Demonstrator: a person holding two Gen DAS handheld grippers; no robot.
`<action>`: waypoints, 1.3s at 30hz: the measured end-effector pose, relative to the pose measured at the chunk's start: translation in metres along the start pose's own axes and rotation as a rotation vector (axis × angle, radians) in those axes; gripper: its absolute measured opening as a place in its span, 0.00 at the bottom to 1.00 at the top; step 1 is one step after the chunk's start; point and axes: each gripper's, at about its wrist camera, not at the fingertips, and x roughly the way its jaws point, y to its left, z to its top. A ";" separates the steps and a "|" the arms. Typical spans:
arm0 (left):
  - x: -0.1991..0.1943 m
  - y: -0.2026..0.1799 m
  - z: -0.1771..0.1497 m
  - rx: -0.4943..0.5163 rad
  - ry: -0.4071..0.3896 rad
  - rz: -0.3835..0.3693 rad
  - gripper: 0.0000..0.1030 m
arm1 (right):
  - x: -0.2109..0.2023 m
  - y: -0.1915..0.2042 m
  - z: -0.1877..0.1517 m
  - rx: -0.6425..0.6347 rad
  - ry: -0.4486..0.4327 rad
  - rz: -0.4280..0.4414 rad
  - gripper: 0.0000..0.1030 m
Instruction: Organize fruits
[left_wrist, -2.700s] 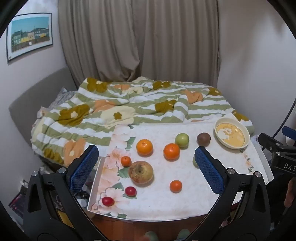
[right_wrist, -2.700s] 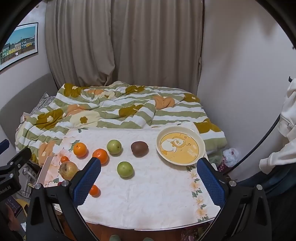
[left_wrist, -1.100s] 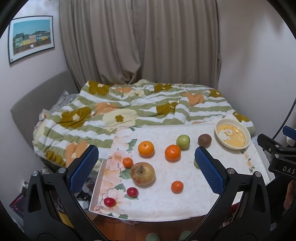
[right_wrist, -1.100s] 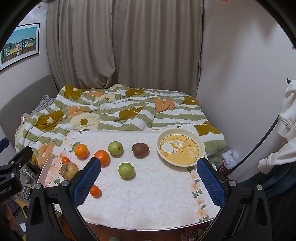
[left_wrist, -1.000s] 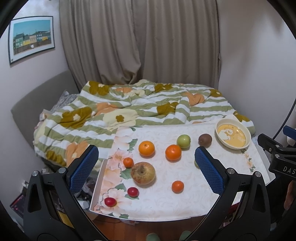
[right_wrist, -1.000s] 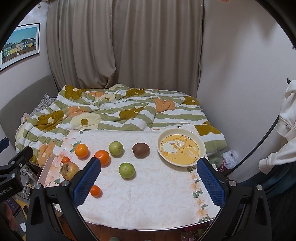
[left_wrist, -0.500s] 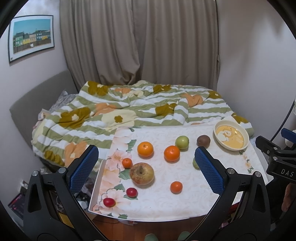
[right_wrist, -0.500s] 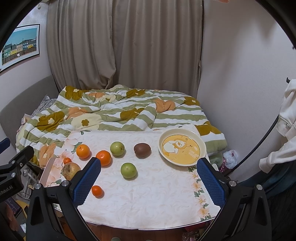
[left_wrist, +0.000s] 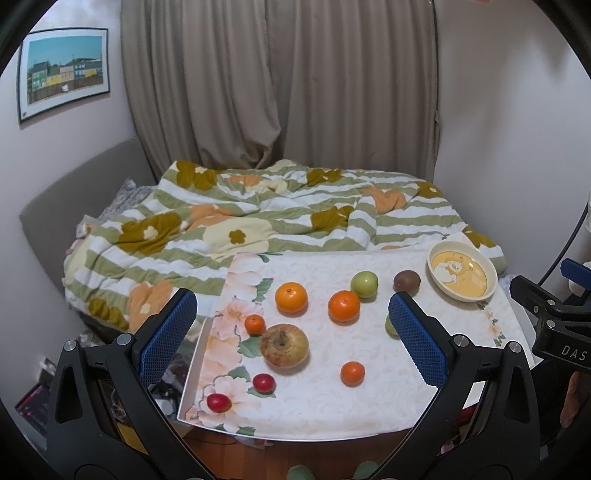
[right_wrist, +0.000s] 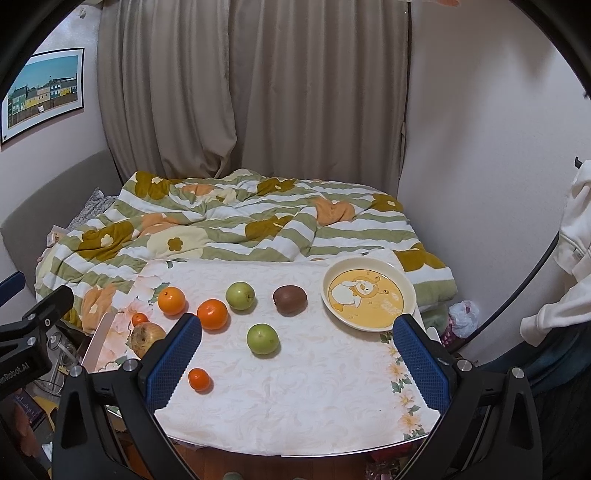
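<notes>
Both our left tongs (left_wrist: 291, 325) and right tongs (right_wrist: 297, 349) hang spread wide and empty above the tabletop (right_wrist: 295, 398). The plate (right_wrist: 406, 291) lies far right, nearer our right tongs, with the kiwi (right_wrist: 290, 298) just left of it.

Left wrist view: we look from the bench's (left_wrist: 369, 417) near-left edge, pitched slightly down, facing the bed (left_wrist: 258, 221) and curtain (left_wrist: 280, 81), set back.

Right wrist view: we look from the near-right edge, same heading, similarly distant.

Shared: we see the bench top, plate (right_wrist: 404, 286), bed, curtain and wall picture (right_wrist: 44, 92) in both.
</notes>
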 end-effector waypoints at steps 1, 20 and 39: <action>0.000 0.000 0.000 0.000 0.000 0.000 1.00 | 0.001 -0.002 0.000 0.000 0.000 0.000 1.00; 0.002 0.002 -0.004 -0.017 0.046 0.026 1.00 | 0.001 0.009 -0.004 0.022 0.028 0.042 1.00; 0.090 -0.021 -0.053 -0.052 0.249 0.199 1.00 | 0.113 -0.004 -0.034 -0.181 0.220 0.201 1.00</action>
